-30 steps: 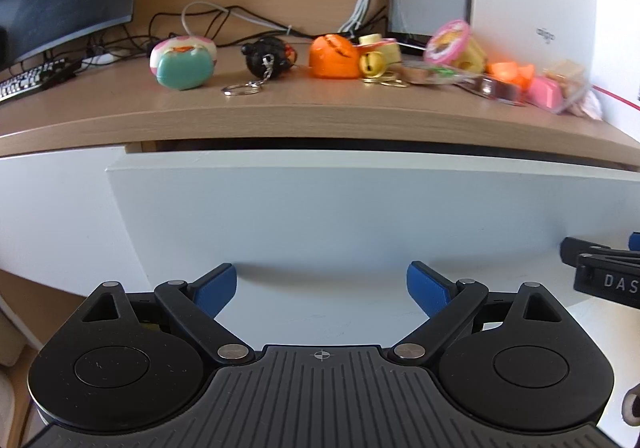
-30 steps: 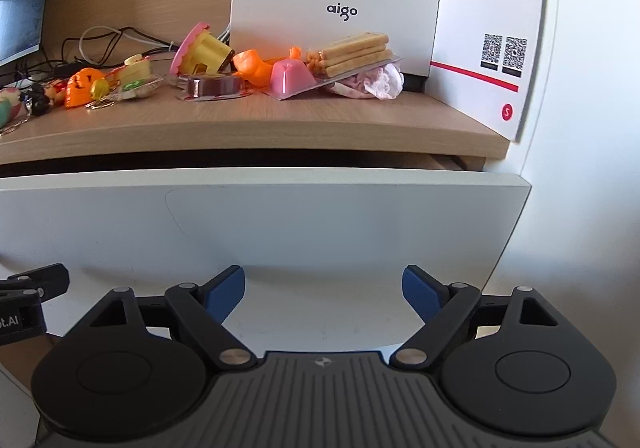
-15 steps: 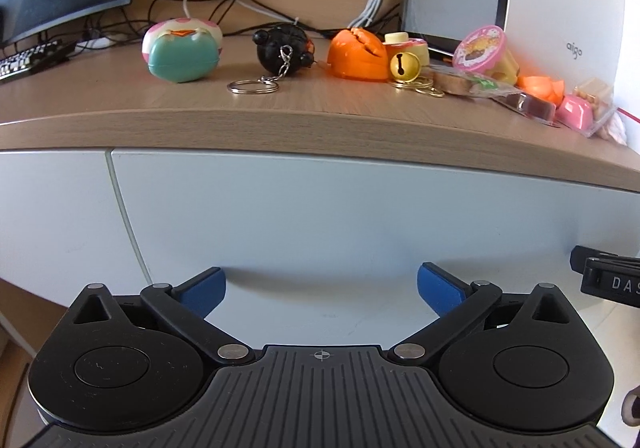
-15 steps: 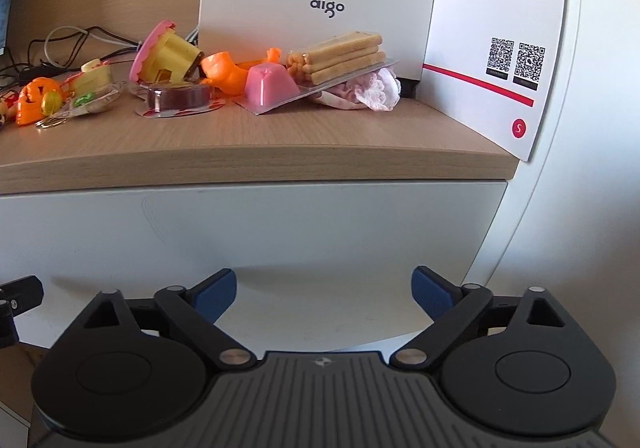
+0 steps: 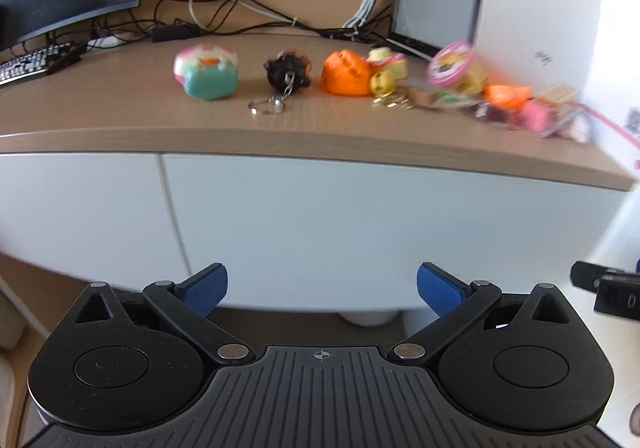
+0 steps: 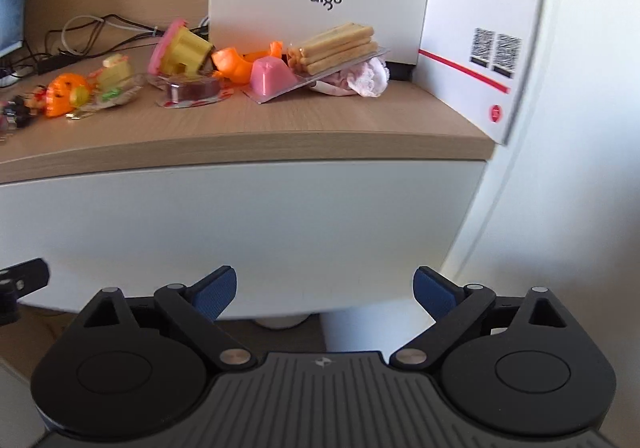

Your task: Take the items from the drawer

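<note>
Under the desk top [image 5: 120, 120], the white drawer [image 5: 360, 228] sits flush (fully closed), ahead of both grippers; the left gripper [image 5: 322, 284] and right gripper [image 6: 325, 286] hang spread wide, empty, apart from it.

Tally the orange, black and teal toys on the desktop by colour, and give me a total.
Orange: 2, the ridged orange toy and the orange toy farther right
Black: 1, the black keychain figure
Teal: 1, the teal and pink toy
Total: 4
</note>
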